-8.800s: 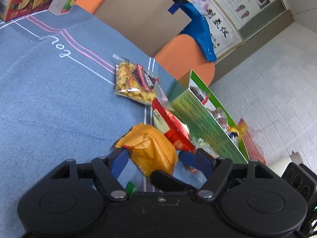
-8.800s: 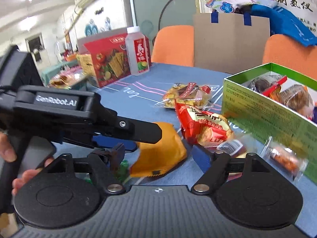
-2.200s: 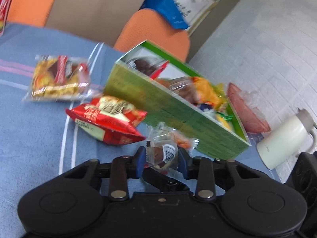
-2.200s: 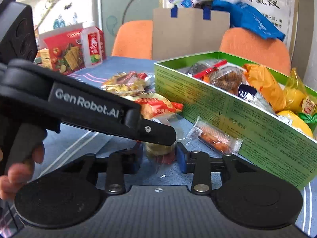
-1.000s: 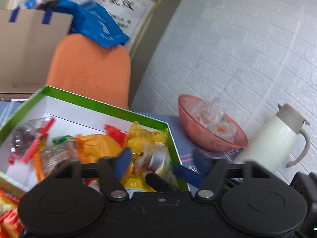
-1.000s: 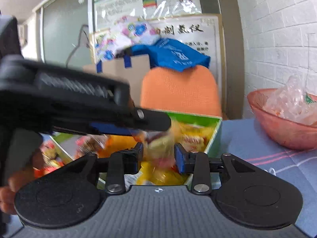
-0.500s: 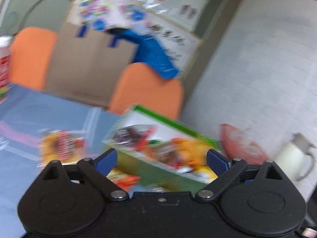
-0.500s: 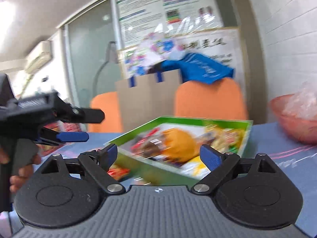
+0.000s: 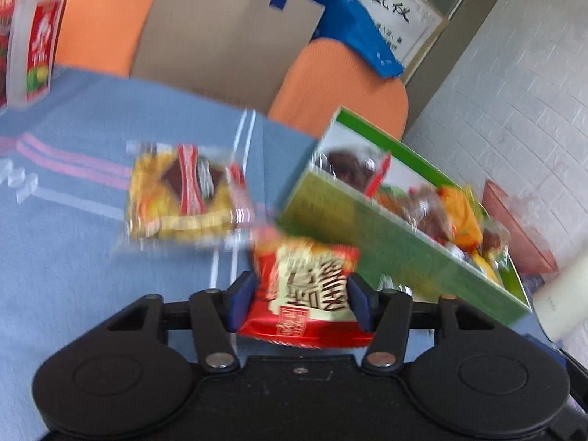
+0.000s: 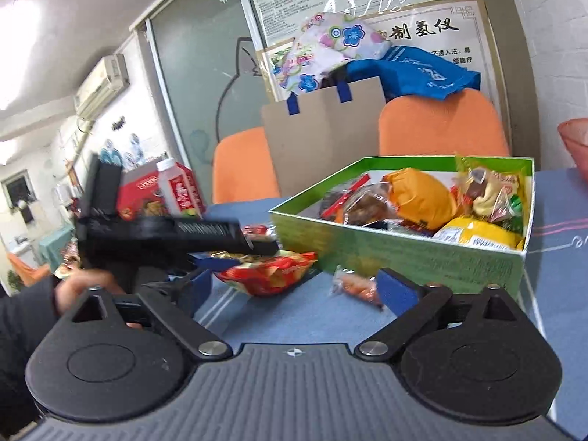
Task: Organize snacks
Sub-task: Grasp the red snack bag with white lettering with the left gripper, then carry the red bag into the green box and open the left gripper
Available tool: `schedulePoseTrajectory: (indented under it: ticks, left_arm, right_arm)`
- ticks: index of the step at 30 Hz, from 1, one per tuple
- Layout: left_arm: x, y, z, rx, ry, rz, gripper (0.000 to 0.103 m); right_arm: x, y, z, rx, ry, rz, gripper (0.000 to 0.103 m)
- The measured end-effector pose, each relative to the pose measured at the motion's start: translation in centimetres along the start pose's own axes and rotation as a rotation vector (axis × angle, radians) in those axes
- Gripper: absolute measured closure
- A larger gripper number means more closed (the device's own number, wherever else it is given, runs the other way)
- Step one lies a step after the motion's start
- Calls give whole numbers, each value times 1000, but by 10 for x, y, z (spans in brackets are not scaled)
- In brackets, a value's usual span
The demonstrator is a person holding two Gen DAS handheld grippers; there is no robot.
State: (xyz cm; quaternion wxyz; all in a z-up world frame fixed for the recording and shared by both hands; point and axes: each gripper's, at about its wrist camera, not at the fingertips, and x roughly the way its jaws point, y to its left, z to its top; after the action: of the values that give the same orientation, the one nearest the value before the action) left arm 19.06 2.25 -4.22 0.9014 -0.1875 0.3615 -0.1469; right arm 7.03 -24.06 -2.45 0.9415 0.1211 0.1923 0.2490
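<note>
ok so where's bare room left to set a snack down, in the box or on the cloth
The green box is bare only at its far left corner, behind the dark wrapped snack; its right half is heaped. The blue cloth lies bare left of the yellow packet. Beside the box, the red packet and small wrapped snack crowd it.

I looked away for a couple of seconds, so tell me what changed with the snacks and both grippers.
Both small clear-wrapped snacks went into the green box and were let go. The left gripper came back to the table and is closing around the red packet. The right gripper is open and empty. The yellow packet and small orange snack stayed put.
</note>
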Motion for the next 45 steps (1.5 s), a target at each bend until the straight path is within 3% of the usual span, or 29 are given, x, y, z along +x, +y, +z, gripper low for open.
schedulePoseTrajectory:
  ticks: [5,7,9,13,19,23,25,26,27,29,30,37,45]
  left_arm:
    - [-27,-6,-33,-45,22,-71,44]
    - [-42,-3,-43,-98,-11,-100,34]
    - [-55,4,-47,-164,-57,-132,10]
    - [-64,19,-45,-234,-58,-154,10]
    - [-54,31,-45,-323,-32,-172,9]
    - [-50,35,-44,-355,-50,-183,10]
    - [-47,36,-42,-366,-54,-197,17]
    - [-44,36,-41,-361,-50,-198,32]
    - [-41,35,-41,-351,-38,-191,54]
    - [-37,33,-43,-340,-37,-199,64]
    - [-37,31,-44,-333,-41,-194,67]
    - [-49,3,-35,-272,-90,-234,68]
    - [-35,-51,16,-140,-145,-304,68]
  right_arm:
    - [-1,3,-10,40,-22,35,0]
    - [2,5,-14,44,7,41,0]
    - [6,9,-16,33,54,32,0]
    - [19,16,-18,20,143,-9,0]
    - [39,15,-16,115,196,49,0]
    - [56,17,-13,121,238,33,0]
    - [63,16,-12,131,248,43,0]
    - [67,16,-12,138,250,45,0]
    - [71,14,-12,139,254,42,1]
    - [76,12,-14,148,263,70,25]
    - [76,11,-15,155,267,74,27]
    - [50,15,-7,83,192,47,30]
    - [29,2,35,52,12,9,30]
